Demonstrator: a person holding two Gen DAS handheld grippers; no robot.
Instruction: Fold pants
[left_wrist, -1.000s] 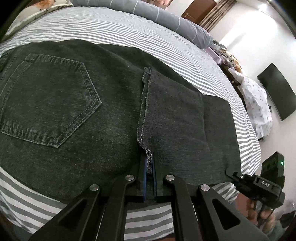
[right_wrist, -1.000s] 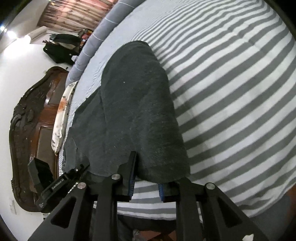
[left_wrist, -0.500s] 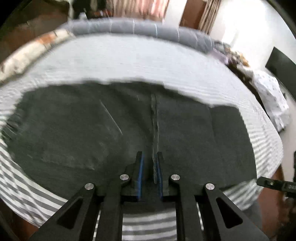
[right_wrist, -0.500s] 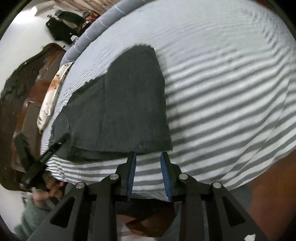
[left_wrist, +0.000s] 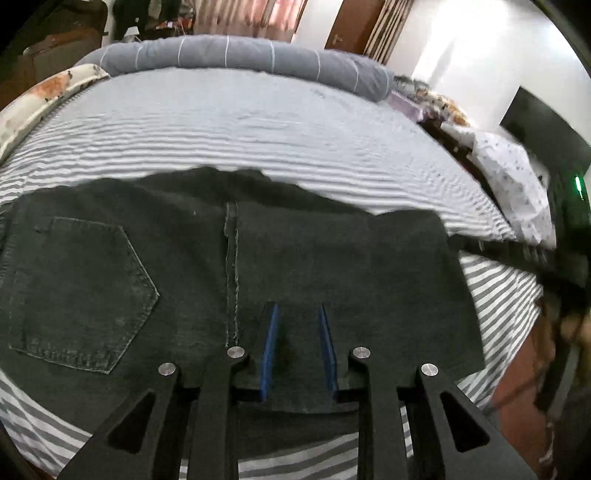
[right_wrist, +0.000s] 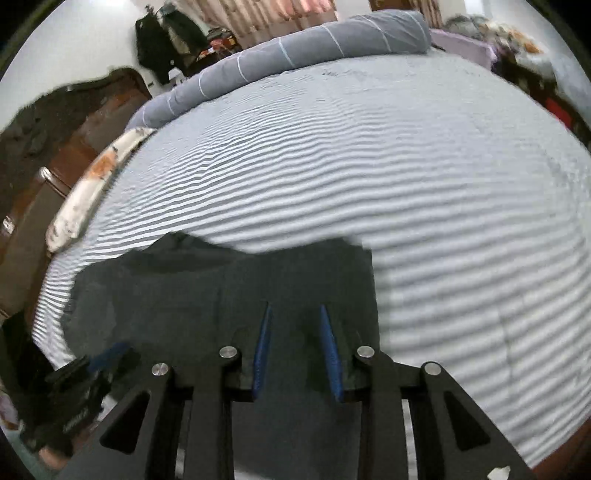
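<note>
Black jeans (left_wrist: 332, 258) lie folded flat on the striped bed sheet (left_wrist: 258, 129), near its front edge. The back pocket (left_wrist: 81, 295) shows at the left, and a leg hem (left_wrist: 232, 266) lies across the middle. My left gripper (left_wrist: 297, 306) hovers just right of that hem; its jaws are opening and nothing is between the blue pads. In the right wrist view the jeans (right_wrist: 177, 295) fill the lower left. My right gripper (right_wrist: 294, 306) hangs open over their right part and holds nothing. The right gripper (left_wrist: 517, 254) also shows as a dark blur at the right.
A grey rolled duvet (left_wrist: 240, 55) runs along the far edge of the bed. A floral pillow (left_wrist: 40, 96) lies at the left by a dark wooden headboard (right_wrist: 55, 122). A black screen (left_wrist: 546, 125) hangs on the right wall. Bare striped sheet (right_wrist: 406, 184) lies beyond the jeans.
The left gripper let go of the leg hem, opened and lifted back. The right gripper released the folded edge, rose and rolled upright. The jeans now lie flat.
</note>
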